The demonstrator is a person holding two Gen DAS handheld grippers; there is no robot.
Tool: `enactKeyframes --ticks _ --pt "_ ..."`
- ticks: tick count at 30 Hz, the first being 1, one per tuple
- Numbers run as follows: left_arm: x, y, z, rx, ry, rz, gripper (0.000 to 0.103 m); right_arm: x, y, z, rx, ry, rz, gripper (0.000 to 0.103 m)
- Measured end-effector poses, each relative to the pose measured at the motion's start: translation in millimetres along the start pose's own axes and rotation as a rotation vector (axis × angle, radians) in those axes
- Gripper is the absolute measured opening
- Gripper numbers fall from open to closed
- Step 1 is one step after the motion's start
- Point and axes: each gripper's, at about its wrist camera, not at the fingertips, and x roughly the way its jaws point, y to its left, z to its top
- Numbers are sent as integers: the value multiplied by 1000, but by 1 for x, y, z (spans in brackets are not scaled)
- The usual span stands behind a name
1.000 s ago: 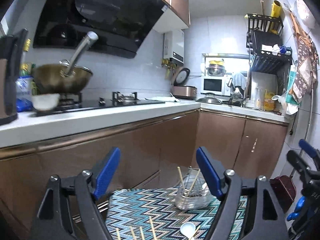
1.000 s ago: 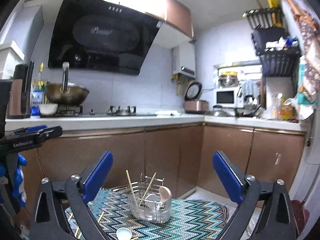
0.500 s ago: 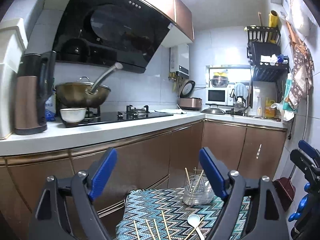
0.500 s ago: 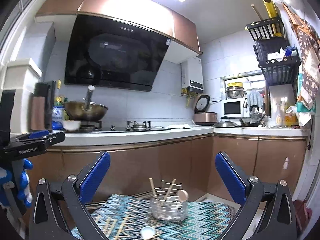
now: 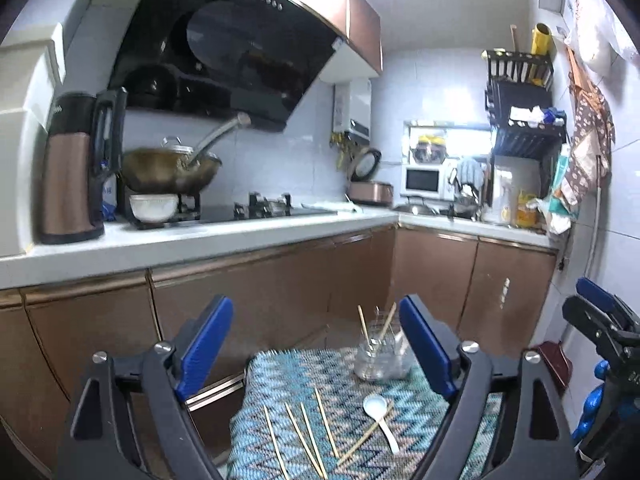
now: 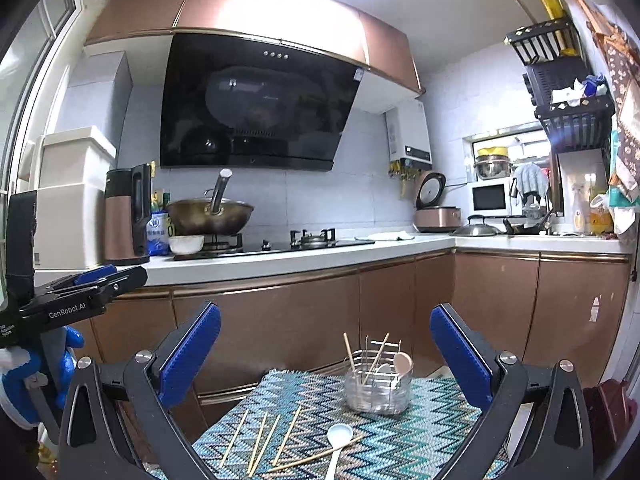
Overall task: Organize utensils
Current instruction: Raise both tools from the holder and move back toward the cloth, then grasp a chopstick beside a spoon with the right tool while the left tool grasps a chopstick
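Right now we hold both tools high and back from the work. Our left gripper (image 5: 316, 344) has its jaws spread wide with nothing between them, and our right gripper (image 6: 326, 350) is the same: wide apart, empty.

The task's things sit on the zigzag mat (image 6: 420, 436). A wire-and-glass holder (image 6: 378, 390) stands toward the far edge of the mat, already carrying a couple of chopsticks and what look like two spoons. Loose chopsticks (image 6: 260, 438) lie scattered on the near part of the mat, roughly fanned, and one long stick lies crossed with the handle of the white spoon (image 6: 338, 440). Whether it lies over or under the handle, we cannot tell.

Risks, as we judge them:
- Thin sticks lying flat on a woven mat are hard to pinch; the jaws may close on fabric and drag the mat, shifting everything.
- Sticks lie close together, so one grab may take two, or flick a neighbour off the near edge.
- Lifting the spoon first could roll the stick crossed with it; lifting that stick first could tip the spoon.
- The holder looks light and top-heavy with sticks leaning out; a careless drop-in or a knock from either tool could topple it.
- Both tools work in one small area, so they may collide.
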Motion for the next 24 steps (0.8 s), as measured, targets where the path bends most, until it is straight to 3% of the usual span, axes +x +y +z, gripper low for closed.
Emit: enactKeyframes --ticks 13,20,24 --pt "70 14 -51 -56 235 1 85 49 -23 -44 101 197 56 99" --pt "137 30 -97 -123 422 -11 84 104 -59 -97 279 395 93 80" --pt "175 41 -124 -170 518 -30 72 141 -73 -135 407 520 125 65"
